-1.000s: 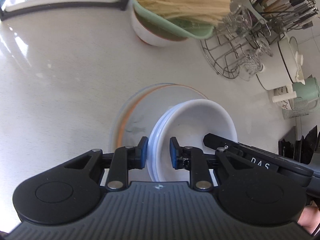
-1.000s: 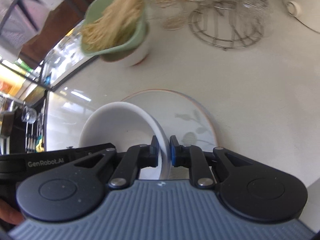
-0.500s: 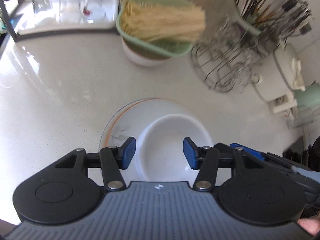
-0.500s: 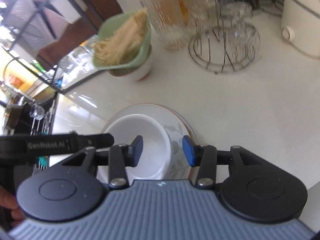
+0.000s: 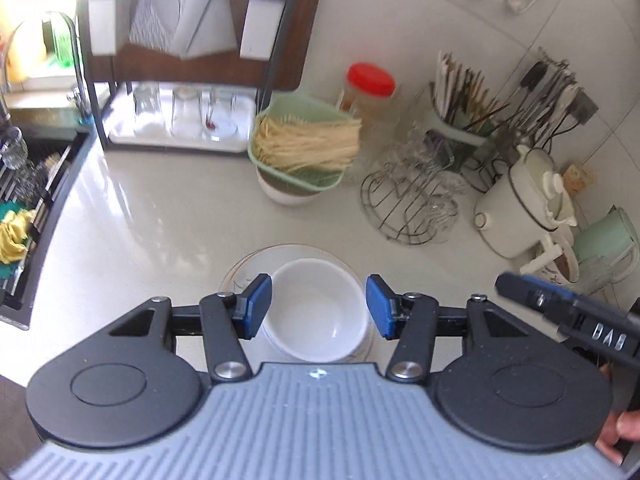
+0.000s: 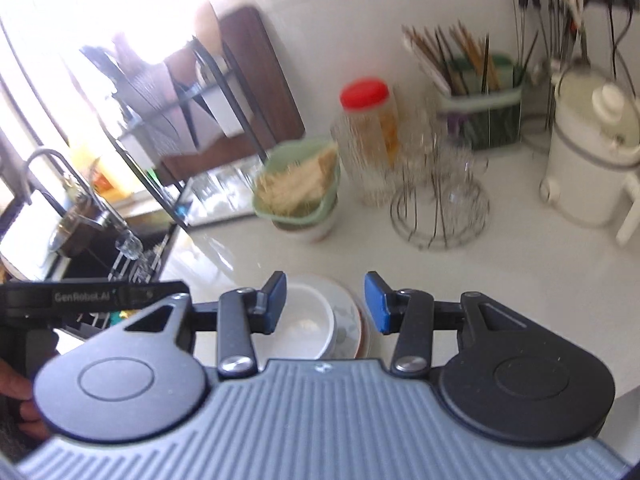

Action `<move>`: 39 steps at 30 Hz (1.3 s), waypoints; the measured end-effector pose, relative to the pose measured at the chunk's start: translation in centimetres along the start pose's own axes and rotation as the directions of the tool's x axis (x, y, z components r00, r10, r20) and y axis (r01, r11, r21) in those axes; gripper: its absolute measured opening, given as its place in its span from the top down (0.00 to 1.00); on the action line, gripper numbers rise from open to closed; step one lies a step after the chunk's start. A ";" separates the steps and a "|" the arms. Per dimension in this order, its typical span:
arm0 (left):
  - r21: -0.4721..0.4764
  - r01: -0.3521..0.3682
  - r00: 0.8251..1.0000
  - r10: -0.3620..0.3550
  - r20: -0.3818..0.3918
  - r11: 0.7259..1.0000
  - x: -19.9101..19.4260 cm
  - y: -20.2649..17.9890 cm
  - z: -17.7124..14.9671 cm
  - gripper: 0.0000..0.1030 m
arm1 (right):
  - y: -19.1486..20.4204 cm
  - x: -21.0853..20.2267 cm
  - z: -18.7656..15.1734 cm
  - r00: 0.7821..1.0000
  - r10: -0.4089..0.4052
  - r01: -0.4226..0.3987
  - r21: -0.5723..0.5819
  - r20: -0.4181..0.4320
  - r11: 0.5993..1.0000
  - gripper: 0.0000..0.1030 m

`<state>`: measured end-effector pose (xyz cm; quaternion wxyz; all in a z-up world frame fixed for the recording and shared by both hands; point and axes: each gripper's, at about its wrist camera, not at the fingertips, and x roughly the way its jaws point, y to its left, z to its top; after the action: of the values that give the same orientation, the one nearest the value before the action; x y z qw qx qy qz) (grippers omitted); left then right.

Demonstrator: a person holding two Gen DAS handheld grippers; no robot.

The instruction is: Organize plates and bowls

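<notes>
On the worktop (image 5: 152,216), the white bowls (image 5: 316,312) nested on the leaf-patterned plate (image 5: 248,268) are seen below both empty, part-opened tongs, left tongs (image 5: 319,306) and right tongs (image 6: 325,303).

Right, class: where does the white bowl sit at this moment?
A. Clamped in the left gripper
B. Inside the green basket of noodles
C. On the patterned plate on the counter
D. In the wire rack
C: the white bowl rests on the patterned plate, with both grippers open above it.
</notes>
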<state>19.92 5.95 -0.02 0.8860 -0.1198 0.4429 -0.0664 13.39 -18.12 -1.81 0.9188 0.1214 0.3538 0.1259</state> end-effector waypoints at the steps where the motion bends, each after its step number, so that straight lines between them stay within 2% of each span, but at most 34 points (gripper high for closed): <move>1: -0.003 -0.010 1.000 0.010 0.015 1.000 -1.0 -0.3 -0.4 0.44 | -0.1 -0.8 0.1 1.000 0.006 -0.006 -0.011 0.020 1.000 0.55; 4: -0.010 -0.064 0.995 0.064 0.072 0.998 -3.2 -1.3 -1.7 0.44 | -0.2 -3.0 0.2 0.997 0.027 -0.024 -0.044 0.066 0.999 0.55; 13: -0.018 -0.062 0.986 0.064 0.152 0.998 -8.2 -4.2 -5.2 0.44 | -0.1 -8.7 -1.5 0.984 0.083 -0.066 -0.111 0.159 0.992 0.55; 16: -0.009 -0.059 0.984 0.059 0.168 0.998 -9.5 -5.0 -6.2 0.44 | 0.1 -10.1 -2.4 0.980 0.080 -0.056 -0.132 0.182 0.990 0.55; 24: 0.002 -0.038 0.981 0.037 0.189 0.999 -12.4 -6.2 -9.0 0.44 | 0.0 -12.8 -5.1 0.975 0.090 -0.065 -0.125 0.203 0.990 0.55; 30: 0.015 -0.030 0.984 0.027 0.174 0.999 -13.2 -6.4 -11.5 0.44 | 0.1 -14.3 -7.2 0.976 0.093 -0.070 -0.120 0.199 0.990 0.55; 36: 0.009 -0.044 0.981 0.041 0.187 0.999 -14.2 -6.7 -14.1 0.44 | -0.4 -15.0 -9.3 0.979 0.083 -0.066 -0.094 0.185 0.993 0.55; 39: 0.015 -0.086 0.975 0.081 0.208 0.996 -14.6 -6.9 -15.3 0.44 | -0.4 -15.1 -10.4 0.979 0.059 -0.037 -0.113 0.193 0.993 0.55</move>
<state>-1.18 0.19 4.24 0.9307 -0.0968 0.3521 -0.0216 -4.48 -21.88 0.00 0.9511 0.0917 0.2511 0.1546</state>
